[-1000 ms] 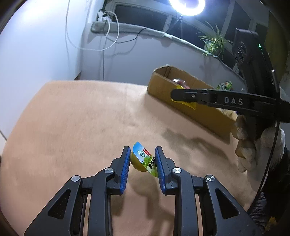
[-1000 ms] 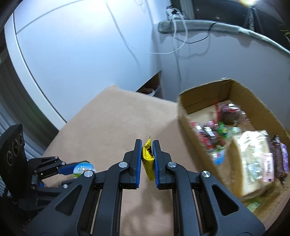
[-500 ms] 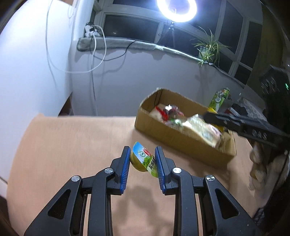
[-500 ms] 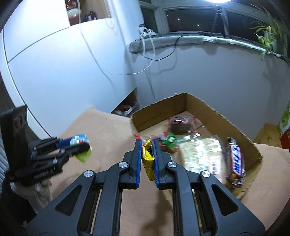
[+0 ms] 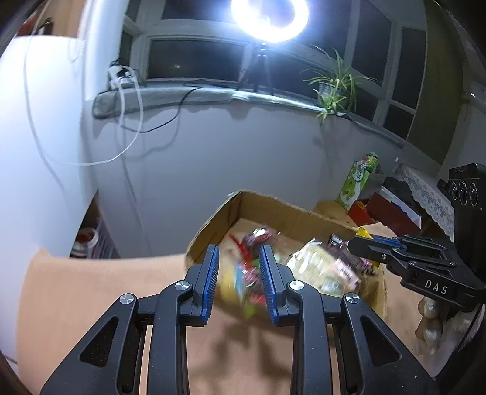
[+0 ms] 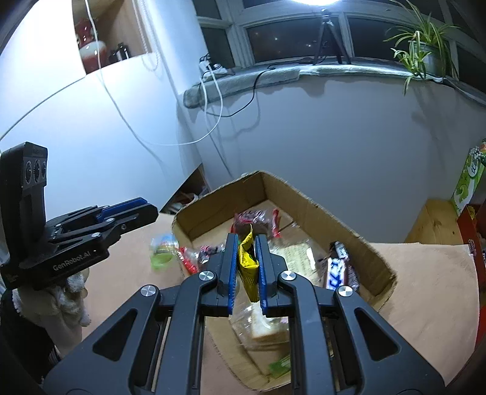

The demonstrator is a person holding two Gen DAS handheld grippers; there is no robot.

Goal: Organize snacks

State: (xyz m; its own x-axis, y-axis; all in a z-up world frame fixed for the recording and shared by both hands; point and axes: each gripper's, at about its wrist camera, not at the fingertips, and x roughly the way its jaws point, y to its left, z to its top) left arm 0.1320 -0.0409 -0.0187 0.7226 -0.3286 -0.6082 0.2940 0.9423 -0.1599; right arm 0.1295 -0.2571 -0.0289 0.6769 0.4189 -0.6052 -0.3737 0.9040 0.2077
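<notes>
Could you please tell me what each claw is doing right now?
Left claw: open; the blurred jelly cup is below it, out of its grip.
Right claw: closed on the yellow packet.

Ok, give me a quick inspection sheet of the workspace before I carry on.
Surface: tan table top, bearing the box.
Job's things: open cardboard box holds a chocolate bar, a bread pack and red wrappers. The jelly cup is blurred by the box's left wall, apart from the left claw; cannot tell if it is inside.
Clutter: green carton beyond the table.
Grippers: left claw open; right claw shut on the yellow packet, over the box.
Cables: white and black cables hang from the windowsill, off the table.
Surroundings: ring light, potted plant, dark windows.
</notes>
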